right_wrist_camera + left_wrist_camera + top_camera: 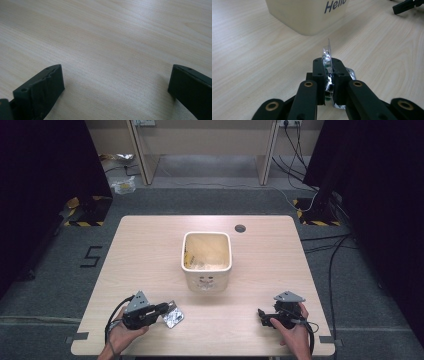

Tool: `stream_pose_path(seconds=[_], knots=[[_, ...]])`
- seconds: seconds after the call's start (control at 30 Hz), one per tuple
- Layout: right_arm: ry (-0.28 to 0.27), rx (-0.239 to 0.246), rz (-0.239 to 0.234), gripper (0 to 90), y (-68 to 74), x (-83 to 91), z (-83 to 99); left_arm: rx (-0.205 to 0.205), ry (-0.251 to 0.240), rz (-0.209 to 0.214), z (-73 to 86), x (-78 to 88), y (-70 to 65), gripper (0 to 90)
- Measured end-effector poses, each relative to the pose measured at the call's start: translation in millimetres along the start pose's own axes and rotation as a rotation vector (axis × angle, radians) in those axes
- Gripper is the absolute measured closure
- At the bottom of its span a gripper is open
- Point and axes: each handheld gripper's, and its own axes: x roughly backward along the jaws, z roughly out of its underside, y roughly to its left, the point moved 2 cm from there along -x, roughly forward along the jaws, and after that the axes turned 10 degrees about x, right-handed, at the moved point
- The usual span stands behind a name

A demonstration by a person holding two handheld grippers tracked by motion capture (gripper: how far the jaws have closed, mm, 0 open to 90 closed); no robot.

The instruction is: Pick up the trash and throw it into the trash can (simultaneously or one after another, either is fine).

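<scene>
a pale wood-grain tabletop [150, 250] is seen, with a cream square bin [207, 262] at its centre. a crinkled silver foil packet [327, 53] is clamped edge-up in the left hand-held gripper [329, 67]. the right hand-held gripper [116, 82] is held wide open, holding nothing.

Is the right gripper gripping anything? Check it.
No: in the right gripper view the right gripper has its black jaws wide apart over the bare pale wooden table.

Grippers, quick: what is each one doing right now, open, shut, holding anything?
Left gripper: shut on a silvery foil packet, pinched edge-up between its jaws.
Right gripper: open, jaws wide apart, nothing between them.
</scene>
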Motion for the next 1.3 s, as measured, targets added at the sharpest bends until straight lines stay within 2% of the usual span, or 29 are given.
stream_pose_path(seconds=[0.27, 0.7, 1.03, 1.3], knots=[[0.0, 0.0, 0.0, 0.2, 0.0, 0.0, 0.0, -0.029, -0.011, -0.017, -9.9, 7.3, 0.8, 82.3], [0.0, 0.0, 0.0, 0.2, 0.0, 0.0, 0.0, -0.042, -0.102, -0.087, -45.2, 34.5, 17.9, 82.3], [0.0, 0.0, 0.0, 0.2, 0.0, 0.0, 0.0, -0.046, -0.155, -0.107, -67.7, 48.7, 25.8, 82.2], [0.0, -0.002, 0.0, 0.2, 0.2, 0.0, 0.0, -0.054, -0.162, -0.109, -83.2, 54.7, 30.2, 82.2]])
